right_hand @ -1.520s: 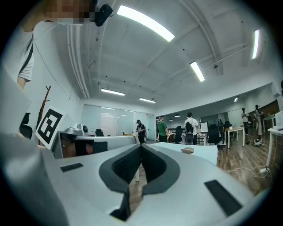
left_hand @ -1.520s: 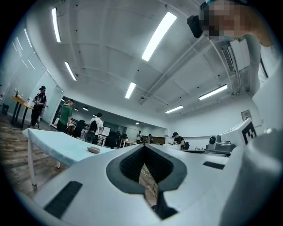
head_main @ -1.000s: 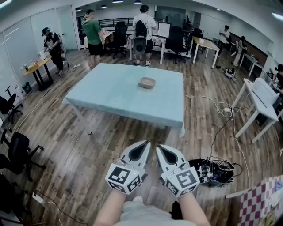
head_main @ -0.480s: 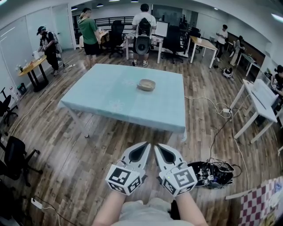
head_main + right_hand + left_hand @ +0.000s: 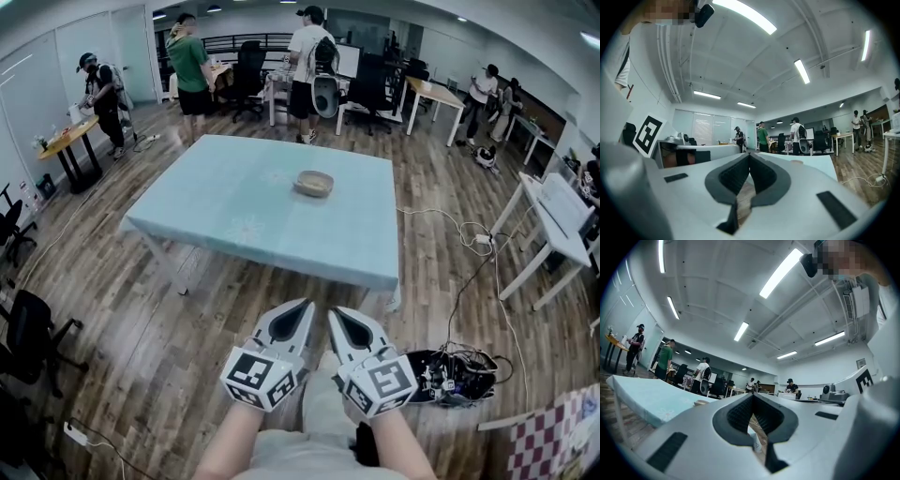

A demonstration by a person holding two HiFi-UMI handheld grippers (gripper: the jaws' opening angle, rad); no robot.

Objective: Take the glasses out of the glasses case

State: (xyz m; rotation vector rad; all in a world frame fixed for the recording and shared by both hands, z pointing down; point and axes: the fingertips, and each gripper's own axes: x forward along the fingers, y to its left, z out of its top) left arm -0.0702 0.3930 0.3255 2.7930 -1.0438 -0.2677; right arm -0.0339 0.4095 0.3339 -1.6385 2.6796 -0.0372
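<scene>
Bench (image 5: 234,211) pale blue; glasses case (image 5: 313,183) tan; floor (image 5: 141,323) brown planks; left tool (image 5: 306,304) and right tool (image 5: 334,311) grey-white, black-and-white markers.

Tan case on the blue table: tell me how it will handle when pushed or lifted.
The tan case looks small and low, so it is probably light and unlikely to tip. It lies on a smooth tablecloth, so a push may slide it or ruck the cloth. It is too distant to judge its stiffness.

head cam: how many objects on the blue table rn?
1. A tan case sits right of centre, toward the far edge of the table. The whole tabletop is in view, so nothing seems hidden.
</scene>
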